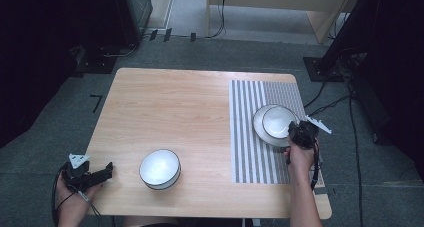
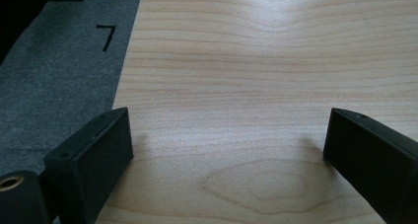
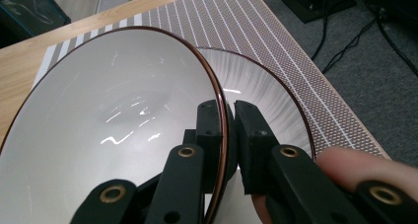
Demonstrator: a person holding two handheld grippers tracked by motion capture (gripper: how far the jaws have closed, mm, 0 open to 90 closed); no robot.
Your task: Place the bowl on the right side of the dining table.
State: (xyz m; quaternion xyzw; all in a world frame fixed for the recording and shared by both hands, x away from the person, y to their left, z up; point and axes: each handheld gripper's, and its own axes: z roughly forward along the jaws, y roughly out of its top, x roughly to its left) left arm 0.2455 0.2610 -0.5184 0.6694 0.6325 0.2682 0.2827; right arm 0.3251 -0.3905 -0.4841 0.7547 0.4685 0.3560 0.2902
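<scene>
My right gripper is shut on the dark rim of a white bowl, one jaw inside the rim and one outside. Under and beyond it lies a wider white dish with a ribbed inside, on the striped mat. From above, the held bowl overlaps that dish, with the right gripper at its near right edge. My left gripper hovers open at the table's front left corner. Between its jaws the left gripper has bare wood.
Another white bowl with a dark rim stands near the front middle of the wooden table. The striped mat covers the table's right part. Cables and dark stands lie on the grey floor around the table.
</scene>
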